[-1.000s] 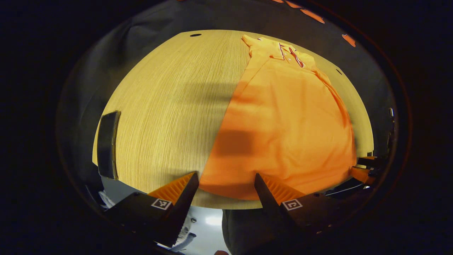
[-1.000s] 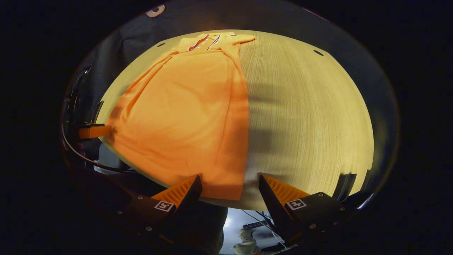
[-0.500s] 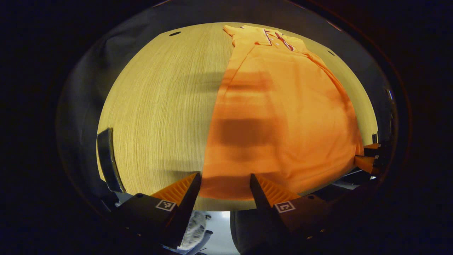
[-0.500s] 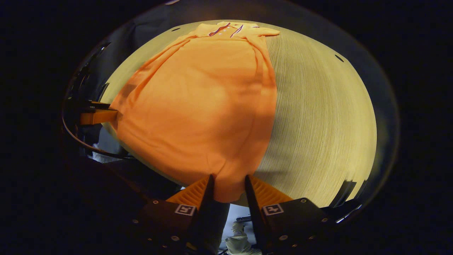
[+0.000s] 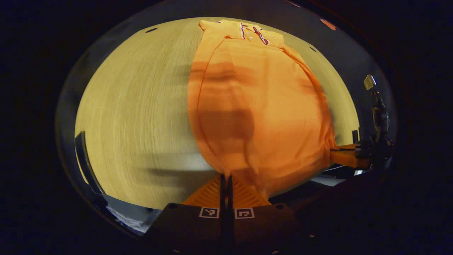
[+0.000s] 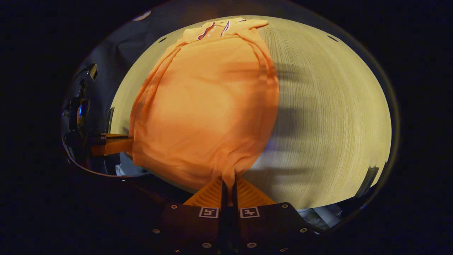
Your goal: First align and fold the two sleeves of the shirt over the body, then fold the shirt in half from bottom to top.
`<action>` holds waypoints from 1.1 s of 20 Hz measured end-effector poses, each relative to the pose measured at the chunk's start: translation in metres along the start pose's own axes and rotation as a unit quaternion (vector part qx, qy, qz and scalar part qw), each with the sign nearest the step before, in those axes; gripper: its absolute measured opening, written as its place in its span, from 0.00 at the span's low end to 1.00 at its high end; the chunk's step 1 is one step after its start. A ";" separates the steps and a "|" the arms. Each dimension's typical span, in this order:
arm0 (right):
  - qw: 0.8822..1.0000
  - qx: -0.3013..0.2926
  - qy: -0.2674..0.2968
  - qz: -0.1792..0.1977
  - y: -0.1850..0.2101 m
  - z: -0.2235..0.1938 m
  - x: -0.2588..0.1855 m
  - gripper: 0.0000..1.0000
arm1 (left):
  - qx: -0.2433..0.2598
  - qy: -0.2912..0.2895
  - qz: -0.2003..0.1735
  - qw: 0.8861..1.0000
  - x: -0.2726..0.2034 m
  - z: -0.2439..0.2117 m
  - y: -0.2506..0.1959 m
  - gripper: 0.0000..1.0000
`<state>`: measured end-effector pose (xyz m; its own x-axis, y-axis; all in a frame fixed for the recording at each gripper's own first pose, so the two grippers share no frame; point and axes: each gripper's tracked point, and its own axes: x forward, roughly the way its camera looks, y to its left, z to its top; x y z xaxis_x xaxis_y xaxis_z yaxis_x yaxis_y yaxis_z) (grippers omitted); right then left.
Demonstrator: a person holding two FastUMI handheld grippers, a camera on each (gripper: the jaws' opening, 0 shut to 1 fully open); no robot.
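While both tools [image 5: 225, 179] [image 6: 228, 182] clamp the shirt [image 5: 254, 106] hem, wooden table [image 5: 134, 117] lies dim.

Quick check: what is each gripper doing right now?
Left gripper: closed on the shirt hem corner.
Right gripper: closed on the shirt's other hem corner.

A recording booth: wooden table [image 5: 134, 106] ringed by black cloth [image 6: 106, 60].

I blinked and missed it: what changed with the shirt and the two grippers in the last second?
Both grippers closed on the shirt's bottom hem: left gripper at one corner, right gripper at the other. The hem has bunched and lifted off the table. The collar end stays flat.
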<state>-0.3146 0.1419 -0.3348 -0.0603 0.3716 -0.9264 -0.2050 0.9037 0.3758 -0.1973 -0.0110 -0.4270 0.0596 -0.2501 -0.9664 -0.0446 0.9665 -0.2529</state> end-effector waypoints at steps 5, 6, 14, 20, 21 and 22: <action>0.999 0.017 -0.034 -0.016 -0.011 0.029 -0.009 0.07 | 0.021 -0.018 -0.009 1.000 -0.020 0.028 0.002 0.01; 0.999 0.023 -0.040 -0.019 -0.016 0.034 -0.011 0.08 | 0.019 -0.023 -0.016 0.999 -0.024 0.035 0.001 0.01; 0.995 0.073 -0.070 0.011 -0.028 0.071 -0.023 0.07 | 0.015 -0.067 -0.044 0.997 -0.046 0.095 -0.003 0.01; 0.986 0.121 -0.102 0.047 -0.023 0.110 -0.040 0.07 | 0.018 -0.099 -0.065 0.993 -0.063 0.147 -0.015 0.01; 0.984 0.126 -0.113 0.048 -0.026 0.123 -0.044 0.07 | 0.018 -0.106 -0.069 0.992 -0.066 0.159 -0.015 0.01; 0.983 0.131 -0.118 0.056 -0.025 0.135 -0.048 0.07 | 0.019 -0.115 -0.070 0.991 -0.068 0.174 -0.016 0.01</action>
<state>-0.1751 0.1298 -0.2964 0.1661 0.4824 -0.8600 0.0513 0.8667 0.4961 -0.0270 0.0012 -0.3490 0.2892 -0.3656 -0.8847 0.0169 0.9260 -0.3772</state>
